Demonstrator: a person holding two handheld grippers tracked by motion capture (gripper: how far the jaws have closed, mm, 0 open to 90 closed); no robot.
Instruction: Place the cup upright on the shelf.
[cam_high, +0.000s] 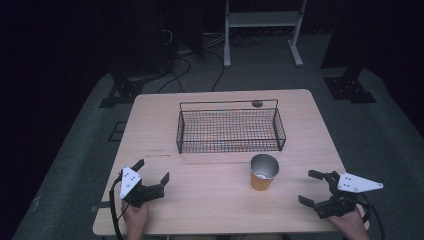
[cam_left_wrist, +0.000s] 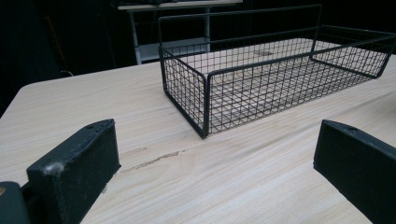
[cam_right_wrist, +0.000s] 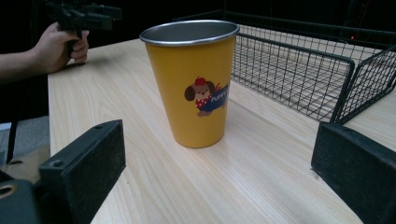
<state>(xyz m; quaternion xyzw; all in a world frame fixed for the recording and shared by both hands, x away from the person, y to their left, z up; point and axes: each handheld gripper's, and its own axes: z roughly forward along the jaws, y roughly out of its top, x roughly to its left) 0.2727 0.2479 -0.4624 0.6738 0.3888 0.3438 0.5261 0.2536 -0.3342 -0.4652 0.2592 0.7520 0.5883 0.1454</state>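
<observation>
An orange-yellow metal cup (cam_high: 263, 172) stands upright on the wooden table (cam_high: 210, 200), just in front of the right part of an empty black wire basket (cam_high: 230, 125). In the right gripper view the cup (cam_right_wrist: 194, 84) carries a cartoon puppy print and stands between and beyond the wide-apart jaws. My right gripper (cam_high: 307, 186) is open, to the right of the cup and apart from it. My left gripper (cam_high: 153, 170) is open near the table's front left, holding nothing. The left gripper view looks toward the near left corner of the basket (cam_left_wrist: 261, 74).
A small dark round hole (cam_high: 257, 104) sits in the tabletop behind the basket. A short scuff mark (cam_left_wrist: 149, 161) lies on the wood ahead of the left jaws. A white metal frame (cam_high: 262, 20) stands on the floor beyond the table.
</observation>
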